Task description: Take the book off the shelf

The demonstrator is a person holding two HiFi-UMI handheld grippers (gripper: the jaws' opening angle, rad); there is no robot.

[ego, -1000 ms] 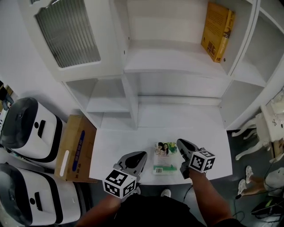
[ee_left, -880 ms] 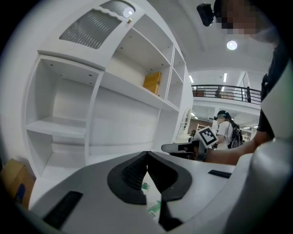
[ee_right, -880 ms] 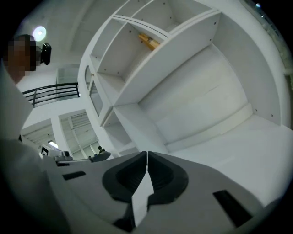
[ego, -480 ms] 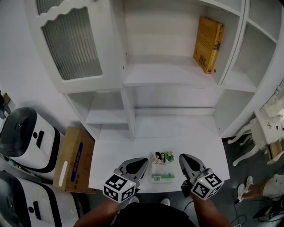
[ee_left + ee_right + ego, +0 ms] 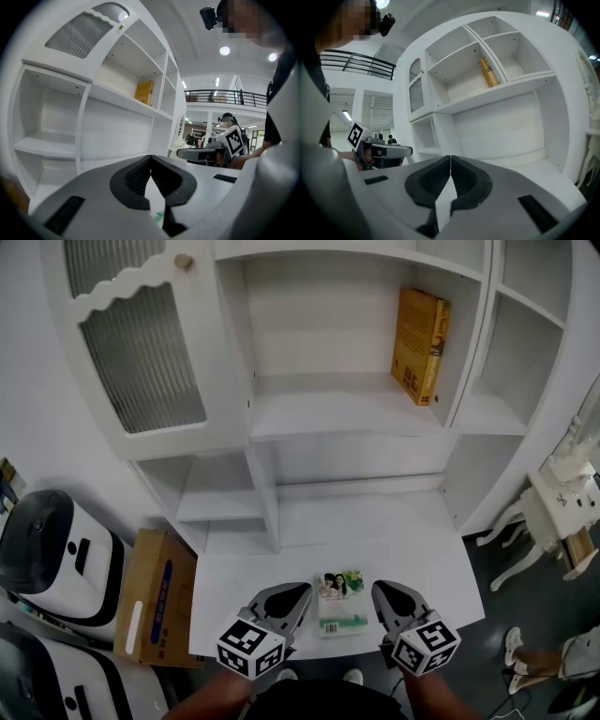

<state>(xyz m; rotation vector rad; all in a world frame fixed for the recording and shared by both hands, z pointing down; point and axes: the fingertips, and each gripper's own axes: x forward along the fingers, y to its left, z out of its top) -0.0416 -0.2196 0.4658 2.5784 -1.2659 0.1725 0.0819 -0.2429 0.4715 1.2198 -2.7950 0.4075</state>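
**Yellow book** (image 5: 419,345), the task's thing: it stands in the upper shelf (image 5: 347,413) bay, at one o'clock from the tongs. It leans on the bay's right wall, which props it up. By my judgement this leaves its left face free for a pinch.

**Small book** (image 5: 339,601): it lies flat on the counter (image 5: 244,568) between the two tongs and touches neither.

**Left tongs** (image 5: 302,590) and **right tongs** (image 5: 378,588): both are closed tip to tip, with nothing between them. They are probably carried closed because no reach for the shelf has begun.

**Pose:** both forearms enter from six o'clock, side by side. The tongs point toward twelve o'clock, near level, with the marker cubes nearest the person. They are low over the counter's near edge and well apart from the yellow book.
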